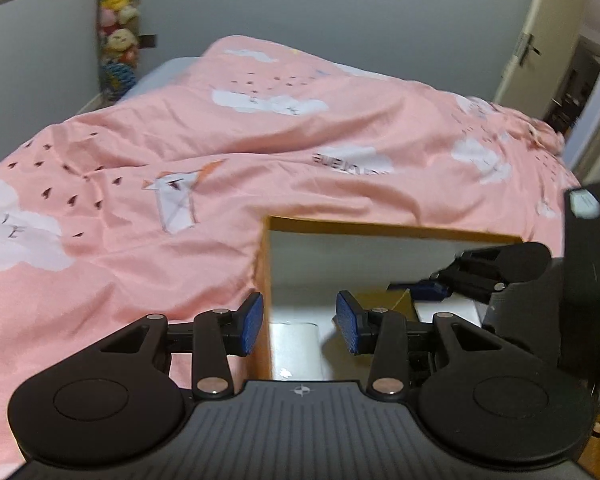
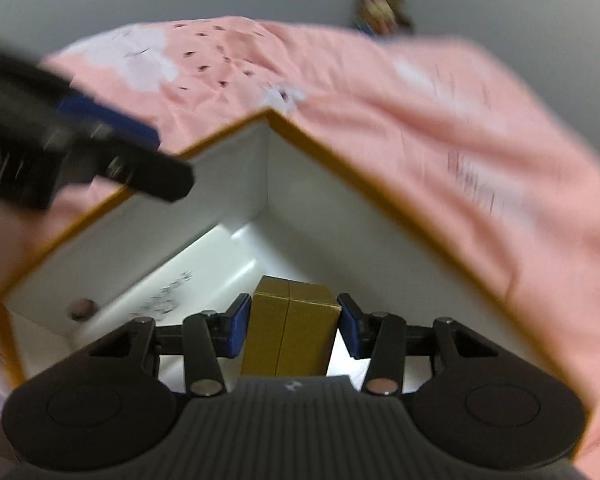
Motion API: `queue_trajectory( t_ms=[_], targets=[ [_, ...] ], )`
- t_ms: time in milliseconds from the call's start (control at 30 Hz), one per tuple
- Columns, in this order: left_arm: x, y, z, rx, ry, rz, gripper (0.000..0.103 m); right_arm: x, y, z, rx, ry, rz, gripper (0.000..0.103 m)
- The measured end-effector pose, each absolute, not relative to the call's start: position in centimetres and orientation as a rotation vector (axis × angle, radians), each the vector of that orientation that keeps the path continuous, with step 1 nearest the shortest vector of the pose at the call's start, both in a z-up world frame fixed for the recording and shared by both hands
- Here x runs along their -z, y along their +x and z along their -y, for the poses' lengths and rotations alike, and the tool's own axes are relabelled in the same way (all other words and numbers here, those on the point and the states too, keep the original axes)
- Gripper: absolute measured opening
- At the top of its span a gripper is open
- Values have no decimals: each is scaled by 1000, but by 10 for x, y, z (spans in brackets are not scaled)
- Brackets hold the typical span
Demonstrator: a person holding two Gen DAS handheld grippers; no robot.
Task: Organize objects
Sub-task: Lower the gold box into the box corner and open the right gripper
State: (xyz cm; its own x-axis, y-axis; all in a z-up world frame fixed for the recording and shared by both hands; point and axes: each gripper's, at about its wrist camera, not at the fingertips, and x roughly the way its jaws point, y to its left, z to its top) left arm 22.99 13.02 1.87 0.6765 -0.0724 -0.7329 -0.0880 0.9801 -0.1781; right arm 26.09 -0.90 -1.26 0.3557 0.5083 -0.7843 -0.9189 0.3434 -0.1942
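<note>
Open white box with tan rim, set on pink quilt; all positions given relative to box.

Right gripper: inside box, low near floor. Gold carton between its pads. Left pad touching or nearly touching carton; slight gap visible at right pad. Grip therefore uncertain: either a loose hold or a release just begun. Cannot tell which.

Left gripper: fingers apart, holding nothing, straddling box's left wall, one pad outside, one inside. Wall not clamped.

Step judged in hand: placing carton into box. White insert with faint print on box floor beside carton.

Next move calls for: seating carton flat on floor, spreading right pads fully, lifting straight up clear of rim. Risk: box sliding on soft quilt; left gripper placed to steady wall.
</note>
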Motion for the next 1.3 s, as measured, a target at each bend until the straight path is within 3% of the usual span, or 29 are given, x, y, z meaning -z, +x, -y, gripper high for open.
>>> queue_trajectory(
  t_ms=[167, 733, 933, 1100, 1300],
  targets=[
    [-9, 238, -140, -57, -232, -870, 46, 20, 253, -9, -1074, -926, -456, 48],
    [20, 233, -139, -207, -313, -895, 44, 52, 246, -38, -1185, -1190, -227, 47],
    [20, 231, -140, -203, -324, -892, 44, 44, 252, -38, -1138, -1191, -232, 53],
    [21, 229, -141, -196, -331, -889, 44, 32, 264, -33, -1114, -1134, -310, 64],
    [21, 227, -144, -189, -348, -886, 43, 29, 282, -29, -1067, -1044, -480, 64]
  ],
)
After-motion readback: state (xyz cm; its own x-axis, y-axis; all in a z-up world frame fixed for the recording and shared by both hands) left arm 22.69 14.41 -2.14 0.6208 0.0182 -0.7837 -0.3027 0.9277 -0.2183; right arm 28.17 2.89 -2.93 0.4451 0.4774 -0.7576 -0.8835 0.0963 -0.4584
